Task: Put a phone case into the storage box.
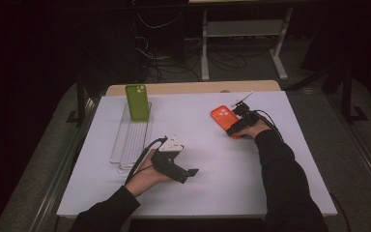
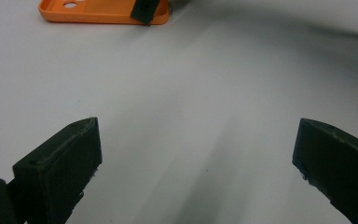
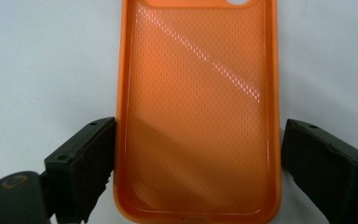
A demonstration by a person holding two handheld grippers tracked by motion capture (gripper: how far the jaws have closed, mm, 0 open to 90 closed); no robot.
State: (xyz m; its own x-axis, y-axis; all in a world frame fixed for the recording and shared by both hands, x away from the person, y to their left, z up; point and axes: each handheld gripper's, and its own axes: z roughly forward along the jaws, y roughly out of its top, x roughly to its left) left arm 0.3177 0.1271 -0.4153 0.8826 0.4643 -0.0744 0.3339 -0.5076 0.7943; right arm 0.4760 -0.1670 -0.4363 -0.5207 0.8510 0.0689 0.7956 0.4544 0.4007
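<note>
An orange phone case (image 3: 198,107) lies flat on the white table, hollow side up, at the right middle (image 1: 222,115). My right gripper (image 3: 198,163) straddles its near end, one jaw on each long side. The left jaw stands at the case's edge and a thin sliver of table shows beside the right jaw, so it is open around the case. My left gripper (image 2: 196,154) rests low over bare table near the middle (image 1: 191,172), open and with nothing between its jaws. From there the orange case (image 2: 98,11) shows far ahead.
A green phone case (image 1: 137,101) stands upright at the far end of a clear slotted rack (image 1: 130,140) on the table's left side. A wooden strip (image 1: 193,87) runs along the far edge. Cables trail from both grippers.
</note>
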